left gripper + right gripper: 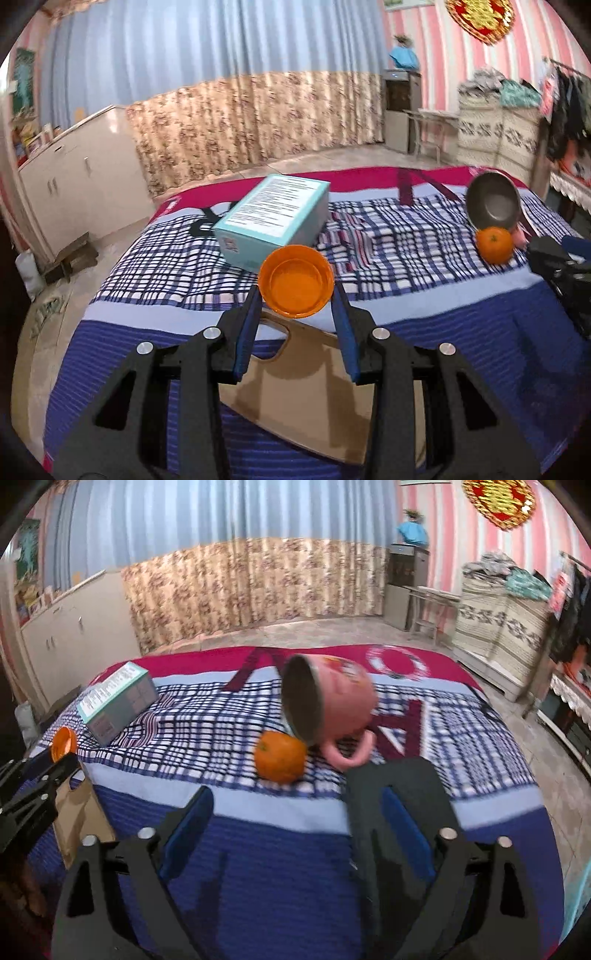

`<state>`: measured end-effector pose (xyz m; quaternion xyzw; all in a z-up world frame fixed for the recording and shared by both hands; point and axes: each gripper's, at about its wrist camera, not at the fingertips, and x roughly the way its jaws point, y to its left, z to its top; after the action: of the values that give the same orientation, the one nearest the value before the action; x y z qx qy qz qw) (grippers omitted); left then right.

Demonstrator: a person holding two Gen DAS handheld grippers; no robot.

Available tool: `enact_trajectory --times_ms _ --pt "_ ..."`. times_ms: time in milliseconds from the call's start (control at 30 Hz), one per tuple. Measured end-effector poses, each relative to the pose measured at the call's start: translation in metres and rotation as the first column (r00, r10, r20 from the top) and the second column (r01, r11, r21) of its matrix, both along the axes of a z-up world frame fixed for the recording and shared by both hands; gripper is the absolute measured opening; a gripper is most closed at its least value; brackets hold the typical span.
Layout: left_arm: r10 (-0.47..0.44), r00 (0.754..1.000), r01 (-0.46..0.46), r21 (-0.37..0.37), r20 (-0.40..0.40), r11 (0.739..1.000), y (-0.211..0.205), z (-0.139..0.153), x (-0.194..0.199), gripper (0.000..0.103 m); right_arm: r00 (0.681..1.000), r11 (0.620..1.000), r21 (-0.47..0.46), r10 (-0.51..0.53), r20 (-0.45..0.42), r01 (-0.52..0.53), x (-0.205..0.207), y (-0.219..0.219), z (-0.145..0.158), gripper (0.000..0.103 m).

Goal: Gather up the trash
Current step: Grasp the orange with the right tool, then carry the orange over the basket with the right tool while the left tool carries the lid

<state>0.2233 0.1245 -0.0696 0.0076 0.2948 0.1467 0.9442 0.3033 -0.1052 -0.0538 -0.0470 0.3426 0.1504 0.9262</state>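
Note:
My left gripper [296, 291] is shut on a small orange plastic bowl [295, 280] and holds it above a brown paper bag [306, 387] lying on the blue cloth. The bowl [63, 741] and bag [79, 818] also show at the left of the right wrist view. My right gripper [291, 797] is open and empty, just in front of an orange fruit [280, 757] and a pink mug [332, 709] tipped on its side. A teal box [271, 218] lies behind the bowl.
The table is covered with a blue, plaid and red cloth [295, 849]. The right gripper's black body [561, 273] shows at the right edge of the left view. Cabinets [74, 173], curtains and shelves stand around the room.

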Motion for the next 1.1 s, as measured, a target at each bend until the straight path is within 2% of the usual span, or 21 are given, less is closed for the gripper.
enact_trajectory --times_ms 67,167,300,367,433,667,800,933,1100 --pt "0.003 1.000 -0.003 -0.012 -0.006 1.000 0.003 -0.002 0.003 0.038 1.000 1.000 -0.012 0.000 -0.025 0.000 0.012 0.010 -0.007 0.074" --pt "0.002 1.000 -0.003 -0.061 -0.020 0.998 0.011 -0.006 0.007 0.038 0.997 0.999 0.035 -0.010 -0.076 0.013 0.029 0.014 -0.017 0.067" --pt "0.001 1.000 -0.003 -0.100 -0.019 0.995 0.014 -0.010 0.006 0.038 0.993 0.999 0.033 -0.005 -0.120 0.009 0.045 0.024 -0.028 0.045" --pt "-0.005 1.000 0.002 -0.106 -0.023 0.994 0.014 -0.012 0.006 0.038 0.992 1.000 0.026 -0.006 -0.130 0.009 0.048 0.026 -0.030 0.040" --pt "-0.009 1.000 0.007 -0.110 -0.021 0.994 0.013 -0.013 0.006 0.038 0.993 0.999 0.046 0.000 -0.120 0.006 0.043 0.022 -0.026 0.029" --pt "-0.013 0.999 0.010 -0.098 -0.029 0.995 0.010 -0.014 0.008 0.038 0.997 0.995 0.097 -0.012 -0.074 0.019 -0.003 -0.019 0.001 0.027" --pt "-0.015 0.999 0.013 -0.047 -0.037 0.999 0.002 -0.012 0.008 0.038 0.998 0.993 0.106 -0.057 -0.028 0.060 -0.041 -0.062 0.023 0.027" --pt "-0.053 0.998 0.054 0.031 -0.015 0.998 -0.022 0.000 0.003 0.038 0.984 0.983 0.067 -0.172 0.042 0.169 -0.091 -0.125 0.044 0.027" --pt "-0.185 0.982 0.185 0.012 0.032 0.983 -0.075 0.034 -0.003 0.038 0.939 0.943 0.072 -0.332 0.095 0.326 -0.131 -0.203 0.058 0.027"
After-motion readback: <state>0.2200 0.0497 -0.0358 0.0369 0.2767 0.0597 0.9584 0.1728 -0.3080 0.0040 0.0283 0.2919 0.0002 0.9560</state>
